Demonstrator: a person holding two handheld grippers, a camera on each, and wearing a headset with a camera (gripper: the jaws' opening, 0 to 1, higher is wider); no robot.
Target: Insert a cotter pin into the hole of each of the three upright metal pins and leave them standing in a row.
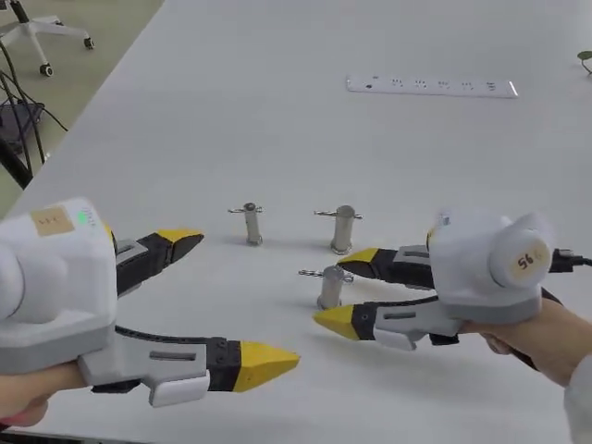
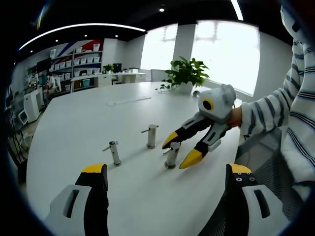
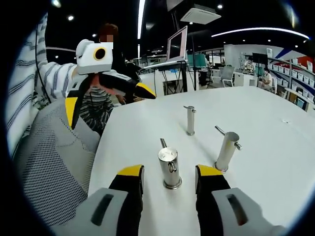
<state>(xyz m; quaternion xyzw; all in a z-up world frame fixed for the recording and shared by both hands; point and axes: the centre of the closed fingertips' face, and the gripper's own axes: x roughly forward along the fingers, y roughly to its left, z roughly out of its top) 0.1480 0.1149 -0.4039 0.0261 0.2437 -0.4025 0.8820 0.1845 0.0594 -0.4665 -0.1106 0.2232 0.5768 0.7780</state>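
All three pins stood straight up on the table (image 1: 277, 120), each with a cotter pin (image 1: 319, 274) lying flat through its top. My right gripper (image 1: 339, 289) had its jaws wide open on either side of the front pin (image 3: 170, 169), holding nothing. My left gripper (image 1: 245, 296) was open and empty. I think the front pin needed moving into line with the back pins (image 1: 252, 225), kept upright.

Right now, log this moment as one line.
left tool open, empty | right tool open, astride near pin | it and both back pins hold cotter pins | no row yet
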